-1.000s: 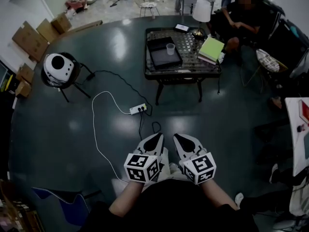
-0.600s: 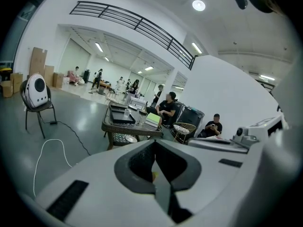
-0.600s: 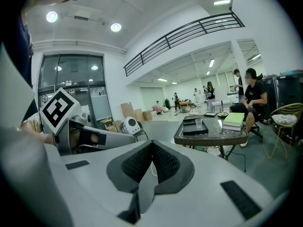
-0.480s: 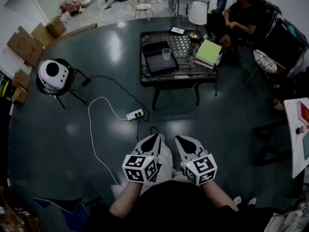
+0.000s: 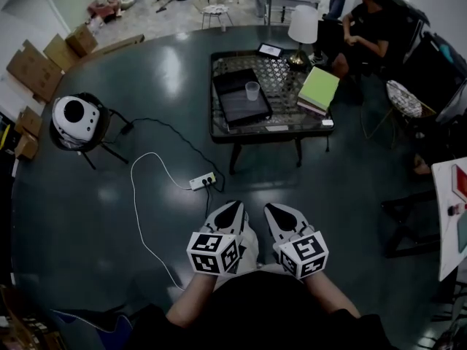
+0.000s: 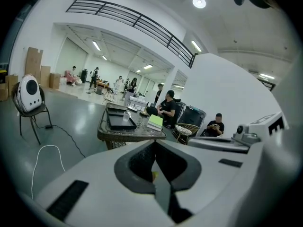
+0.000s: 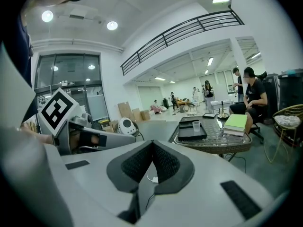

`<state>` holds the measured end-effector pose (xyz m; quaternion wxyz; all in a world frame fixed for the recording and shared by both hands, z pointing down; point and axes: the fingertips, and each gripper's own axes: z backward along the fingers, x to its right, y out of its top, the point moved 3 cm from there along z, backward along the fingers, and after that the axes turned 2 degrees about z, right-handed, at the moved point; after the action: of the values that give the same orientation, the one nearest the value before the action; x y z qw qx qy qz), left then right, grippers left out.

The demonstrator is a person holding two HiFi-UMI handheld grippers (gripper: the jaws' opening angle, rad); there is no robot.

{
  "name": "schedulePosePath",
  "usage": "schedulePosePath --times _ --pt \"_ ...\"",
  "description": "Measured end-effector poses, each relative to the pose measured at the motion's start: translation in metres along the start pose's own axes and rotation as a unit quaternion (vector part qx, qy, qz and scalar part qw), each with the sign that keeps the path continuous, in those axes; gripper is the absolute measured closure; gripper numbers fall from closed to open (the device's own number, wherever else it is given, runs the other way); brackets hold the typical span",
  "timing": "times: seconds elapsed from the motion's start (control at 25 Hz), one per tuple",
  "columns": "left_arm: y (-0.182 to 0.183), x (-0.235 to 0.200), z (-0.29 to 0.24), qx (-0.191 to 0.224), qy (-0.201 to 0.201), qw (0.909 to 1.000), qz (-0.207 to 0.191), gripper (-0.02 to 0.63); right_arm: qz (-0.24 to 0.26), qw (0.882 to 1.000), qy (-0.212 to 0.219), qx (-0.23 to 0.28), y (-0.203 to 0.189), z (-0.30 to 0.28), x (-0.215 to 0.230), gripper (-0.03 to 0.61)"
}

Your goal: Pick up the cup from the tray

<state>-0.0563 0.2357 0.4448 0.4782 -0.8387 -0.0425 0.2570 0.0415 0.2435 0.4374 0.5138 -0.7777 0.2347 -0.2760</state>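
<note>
Fingers (image 6: 137, 163) of the left gripper (image 5: 236, 205) are together, the dark pads meeting at the tips. The right gripper (image 5: 271, 207) is the same, its pads closed tip to tip, with only floor seen through the slit lower down. Both grippers are held side by side, close to the person's body, low over the dark floor (image 5: 350, 173), and pointing toward the table (image 5: 266, 128). Each marker cube faces up at the head view.

The cup (image 5: 252, 90), clear and upright, stands in the black tray (image 5: 237, 109) near the tray's right edge. The tray lies on the left half of the table, well apart from both grippers. In the right gripper view the cup shows small, just above the closed tips.

On the table's right side lies a green book (image 5: 319, 87) on a stack, a lamp (image 5: 303, 26) stands at the far edge, and a tablet (image 5: 270, 49) lies near the lamp. A person (image 5: 368, 24) sits beyond the table's right corner.

On the floor between the grippers and the table lies a power strip (image 5: 203, 181), with a white cable (image 5: 137, 195) looping to the left. A white round device (image 5: 73, 115) rests on a chair at far left, near boxes (image 5: 36, 57)
</note>
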Motion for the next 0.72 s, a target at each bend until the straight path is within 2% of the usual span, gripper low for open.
schedulePosePath --times 0.72 --pt "0.08 -0.062 -0.083 -0.021 -0.022 0.9995 -0.009 0.603 -0.007 1.0 -0.018 -0.01 0.054 -0.102 0.054 0.568"
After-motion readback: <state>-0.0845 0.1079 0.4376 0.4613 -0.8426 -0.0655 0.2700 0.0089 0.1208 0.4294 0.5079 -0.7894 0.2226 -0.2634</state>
